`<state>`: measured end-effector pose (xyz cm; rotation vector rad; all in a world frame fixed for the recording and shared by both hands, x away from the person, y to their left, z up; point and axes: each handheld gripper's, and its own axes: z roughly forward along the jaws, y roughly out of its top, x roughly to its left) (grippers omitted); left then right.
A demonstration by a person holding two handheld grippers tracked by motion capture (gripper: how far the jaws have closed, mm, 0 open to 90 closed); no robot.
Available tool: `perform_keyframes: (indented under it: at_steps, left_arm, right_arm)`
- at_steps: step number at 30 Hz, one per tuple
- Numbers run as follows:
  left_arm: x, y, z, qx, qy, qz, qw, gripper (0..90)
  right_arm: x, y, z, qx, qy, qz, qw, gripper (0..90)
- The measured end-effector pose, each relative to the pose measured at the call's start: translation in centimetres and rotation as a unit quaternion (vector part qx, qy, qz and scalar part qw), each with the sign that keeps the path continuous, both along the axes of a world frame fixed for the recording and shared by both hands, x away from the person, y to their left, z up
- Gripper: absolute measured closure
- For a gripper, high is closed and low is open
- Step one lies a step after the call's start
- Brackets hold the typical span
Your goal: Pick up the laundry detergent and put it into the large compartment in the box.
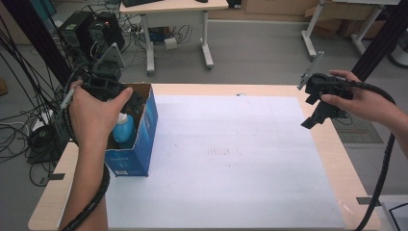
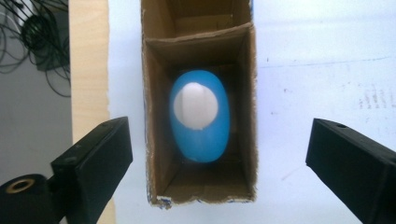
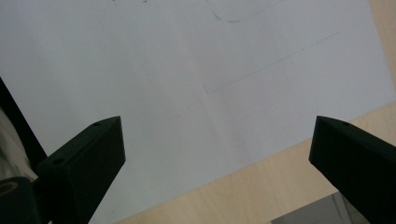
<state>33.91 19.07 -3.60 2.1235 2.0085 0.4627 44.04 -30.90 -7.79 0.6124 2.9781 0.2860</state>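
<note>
The left gripper (image 2: 217, 154) hangs directly above an open cardboard box (image 2: 247, 116), looking straight down into it. Its jaws stand wide apart, one on each side of the box, and clamp on nothing. Between them and below them a blue bottle (image 2: 201, 135) with a white cap (image 2: 196, 105) stands upright inside the box, in the compartment nearer the jaws; a cardboard divider separates it from a second compartment farther from them. The bottle is apart from both jaws.

In the high view the left gripper (image 1: 130, 98) sits over the top opening of the box (image 1: 144, 144), whose outer faces are blue, with the bottle (image 1: 124, 129) showing just beneath it. The box stands at the left edge of a white sheet (image 1: 231, 159) that covers most of the wooden table (image 1: 337, 159).

The right gripper (image 1: 317, 118) is held in the air well apart from the box, over the right edge of the sheet. Its jaws are also wide apart and hold nothing. In the right gripper view (image 3: 217, 158) the bare sheet (image 3: 187, 70) lies ahead of the jaws, with the table edge (image 3: 261, 186) crossing between them.
</note>
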Motion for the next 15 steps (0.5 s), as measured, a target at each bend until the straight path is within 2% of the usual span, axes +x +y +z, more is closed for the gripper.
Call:
perform_keyframes:
  at_steps: [2, 4, 15]
  left_arm:
    - [-0.7, -0.8, 0.5, -0.002, -0.011, -0.011, 0.9999, 6.6]
    - [-0.7, -1.0, 0.6, 0.000, -0.012, -0.014, 0.9998, 6.3]
    - [-0.9, -4.7, 0.6, -0.002, -0.020, -0.062, 0.9979, 6.0]
  right_arm:
    - [0.0, -0.1, 0.1, 0.001, -0.002, -0.002, 1.0000, 3.4]
    - [0.0, -0.1, 0.2, 0.002, -0.003, -0.002, 1.0000, 3.4]
    - [-0.1, -0.5, 0.6, 0.006, -0.005, -0.005, 1.0000, 3.4]
